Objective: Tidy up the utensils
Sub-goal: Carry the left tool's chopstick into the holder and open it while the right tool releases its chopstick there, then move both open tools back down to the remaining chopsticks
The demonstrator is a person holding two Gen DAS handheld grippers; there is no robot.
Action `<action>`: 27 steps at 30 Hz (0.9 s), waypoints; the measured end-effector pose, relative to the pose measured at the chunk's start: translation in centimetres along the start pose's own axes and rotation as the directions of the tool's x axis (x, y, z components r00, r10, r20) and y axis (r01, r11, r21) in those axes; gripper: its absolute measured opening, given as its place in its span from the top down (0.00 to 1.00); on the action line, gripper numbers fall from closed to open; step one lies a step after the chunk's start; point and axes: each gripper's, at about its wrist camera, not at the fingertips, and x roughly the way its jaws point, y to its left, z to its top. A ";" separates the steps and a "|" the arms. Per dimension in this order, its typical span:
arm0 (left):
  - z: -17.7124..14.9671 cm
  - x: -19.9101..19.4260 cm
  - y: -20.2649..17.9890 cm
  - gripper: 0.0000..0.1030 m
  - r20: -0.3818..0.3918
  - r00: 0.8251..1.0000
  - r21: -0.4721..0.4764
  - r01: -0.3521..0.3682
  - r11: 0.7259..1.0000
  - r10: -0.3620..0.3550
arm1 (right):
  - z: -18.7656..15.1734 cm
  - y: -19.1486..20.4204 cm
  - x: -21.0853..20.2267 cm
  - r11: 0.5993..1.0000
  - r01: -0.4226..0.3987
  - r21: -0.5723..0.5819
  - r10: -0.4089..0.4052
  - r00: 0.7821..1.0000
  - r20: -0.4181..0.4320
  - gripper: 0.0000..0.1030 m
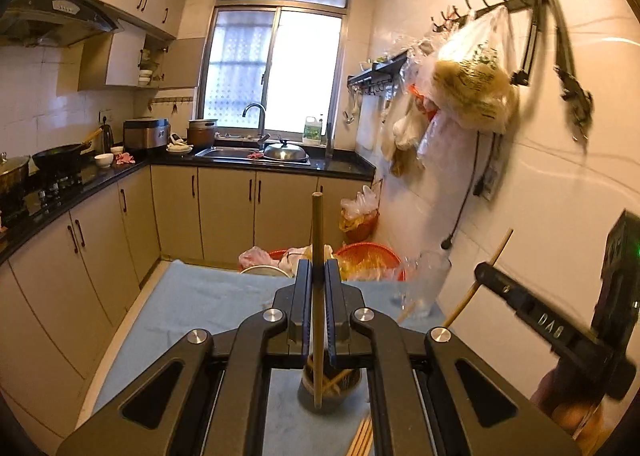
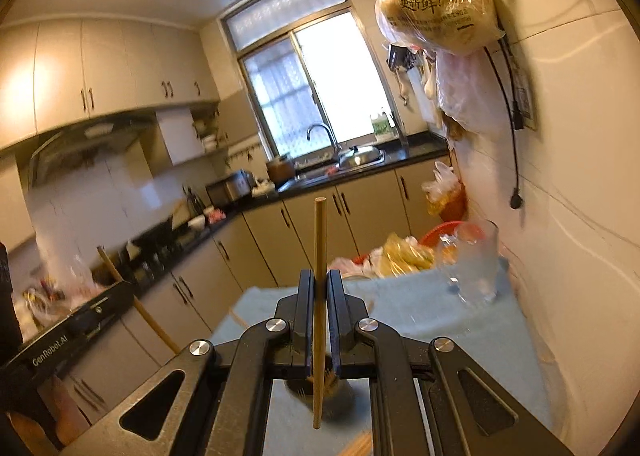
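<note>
My left gripper point(image 1: 318, 276) is shut on a wooden chopstick point(image 1: 318, 240) held upright, its lower end above a dark holder cup point(image 1: 332, 388) with several chopsticks in it. My right gripper point(image 2: 320, 284) is shut on another wooden chopstick point(image 2: 320, 248), also upright, its tip over the same holder cup point(image 2: 336, 396). Each gripper shows in the other's view: the right one at the right edge point(image 1: 532, 308) with its chopstick, the left one at the left edge point(image 2: 80, 328). Loose chopsticks point(image 1: 362, 436) lie on the blue cloth point(image 1: 192, 304).
A clear glass pitcher point(image 1: 426, 280) stands at the table's far right by the tiled wall, also in the right wrist view point(image 2: 476, 268). Red baskets with bags point(image 1: 368, 256) sit beyond the table. Plastic bags point(image 2: 436, 4) hang on wall hooks. Counter and sink point(image 1: 256, 154) lie beyond.
</note>
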 end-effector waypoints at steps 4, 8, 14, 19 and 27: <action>0.3 4.2 0.0 0.95 -0.024 1.000 -0.015 -0.013 1.000 0.013 | 0.2 -0.5 3.4 1.000 0.018 0.023 -0.018 1.000 0.012 0.93; -1.5 8.9 0.9 0.95 -0.131 0.991 -0.052 -0.003 0.999 -0.004 | -1.1 -1.4 6.9 0.998 0.038 0.041 -0.035 0.998 -0.050 0.93; -4.0 12.2 2.5 0.95 -0.232 0.973 -0.084 -0.026 0.996 0.006 | -4.0 -2.6 9.9 0.998 0.049 0.044 -0.041 0.987 -0.157 0.93; -4.6 11.2 3.4 0.94 -0.232 0.973 -0.103 -0.032 0.994 0.007 | -4.8 -3.1 10.3 0.997 0.040 0.062 -0.027 0.980 -0.198 0.88; -4.6 4.7 3.9 0.70 -0.176 0.984 -0.093 -0.052 0.994 0.035 | -4.0 -2.1 6.7 0.998 0.056 0.017 -0.052 0.982 -0.182 0.62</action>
